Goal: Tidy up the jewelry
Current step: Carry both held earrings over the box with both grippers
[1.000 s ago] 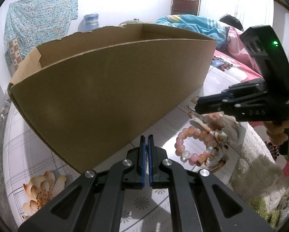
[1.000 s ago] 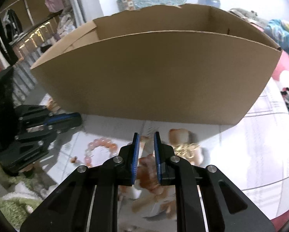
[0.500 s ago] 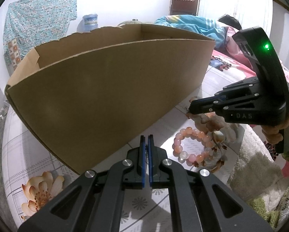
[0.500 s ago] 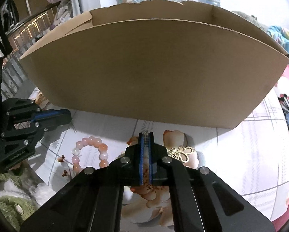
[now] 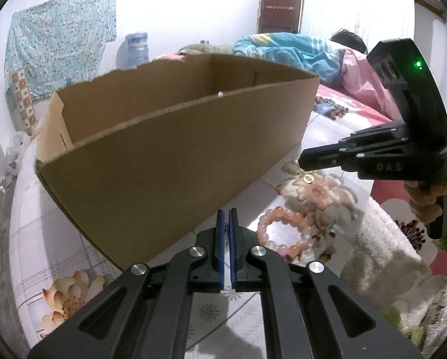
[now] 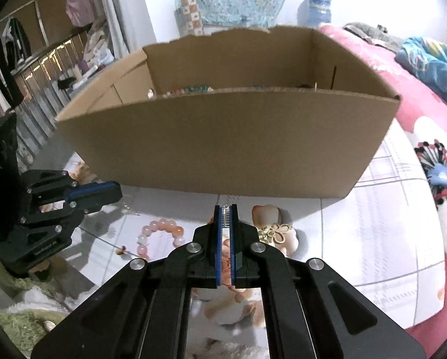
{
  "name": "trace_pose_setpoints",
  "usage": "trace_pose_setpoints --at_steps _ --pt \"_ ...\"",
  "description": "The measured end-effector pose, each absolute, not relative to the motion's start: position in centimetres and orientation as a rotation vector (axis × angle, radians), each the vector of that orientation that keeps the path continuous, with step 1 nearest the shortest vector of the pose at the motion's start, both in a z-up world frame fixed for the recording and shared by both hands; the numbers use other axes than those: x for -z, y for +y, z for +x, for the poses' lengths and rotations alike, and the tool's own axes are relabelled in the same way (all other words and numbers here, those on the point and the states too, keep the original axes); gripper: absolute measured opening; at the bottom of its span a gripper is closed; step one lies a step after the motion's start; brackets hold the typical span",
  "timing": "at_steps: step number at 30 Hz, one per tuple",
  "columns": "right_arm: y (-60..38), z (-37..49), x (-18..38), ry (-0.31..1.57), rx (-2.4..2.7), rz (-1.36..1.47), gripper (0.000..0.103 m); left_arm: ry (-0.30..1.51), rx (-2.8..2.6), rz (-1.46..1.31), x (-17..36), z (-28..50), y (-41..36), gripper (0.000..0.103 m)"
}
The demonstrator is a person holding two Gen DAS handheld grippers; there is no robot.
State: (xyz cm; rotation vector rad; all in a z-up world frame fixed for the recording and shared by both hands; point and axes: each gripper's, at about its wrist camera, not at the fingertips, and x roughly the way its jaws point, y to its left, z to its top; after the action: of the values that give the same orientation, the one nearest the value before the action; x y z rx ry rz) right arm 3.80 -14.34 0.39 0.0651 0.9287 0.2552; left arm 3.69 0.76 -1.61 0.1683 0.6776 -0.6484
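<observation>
A brown cardboard box (image 5: 175,149) stands on the flowered sheet; it also shows in the right wrist view (image 6: 223,143), with several beaded pieces inside by its near wall. A pink bead bracelet (image 5: 286,233) lies in front of the box, also in the right wrist view (image 6: 160,233). My right gripper (image 6: 226,209) is shut on a thin metal jewelry piece (image 6: 226,214), lifted above the sheet; a gold charm (image 5: 307,178) hangs below its tip (image 5: 301,161). A gold flower-shaped piece (image 6: 272,232) lies on the sheet. My left gripper (image 5: 226,214) is shut, with a thin dark sliver between its pads.
The sheet (image 6: 388,239) covers a bed. A fluffy white and green rug (image 5: 403,299) lies at the right. Bedding and a sleeping person (image 5: 343,48) are behind the box. A water jug (image 5: 133,51) stands by the wall.
My right gripper closed on the thin jewelry piece and rose with it toward the box. Both views now look more over the box rim. My left gripper stayed shut.
</observation>
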Motion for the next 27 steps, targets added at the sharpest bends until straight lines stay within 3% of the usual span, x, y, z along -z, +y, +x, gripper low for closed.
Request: trace_pose_setpoints --at_steps 10,19,27 --pt "-15.5 1.3 -4.8 0.785 -0.287 0.136 0.002 0.571 0.723 0.133 -3.5 0.8 1.4 0.002" --pt "-16.8 4.5 -9.9 0.659 -0.393 0.212 0.002 0.433 0.833 0.113 -10.9 1.7 0.8 0.002" --pt "-17.6 13.7 -7.5 0.848 -0.466 0.236 0.002 0.684 0.751 0.076 -9.6 11.4 -1.7 0.002"
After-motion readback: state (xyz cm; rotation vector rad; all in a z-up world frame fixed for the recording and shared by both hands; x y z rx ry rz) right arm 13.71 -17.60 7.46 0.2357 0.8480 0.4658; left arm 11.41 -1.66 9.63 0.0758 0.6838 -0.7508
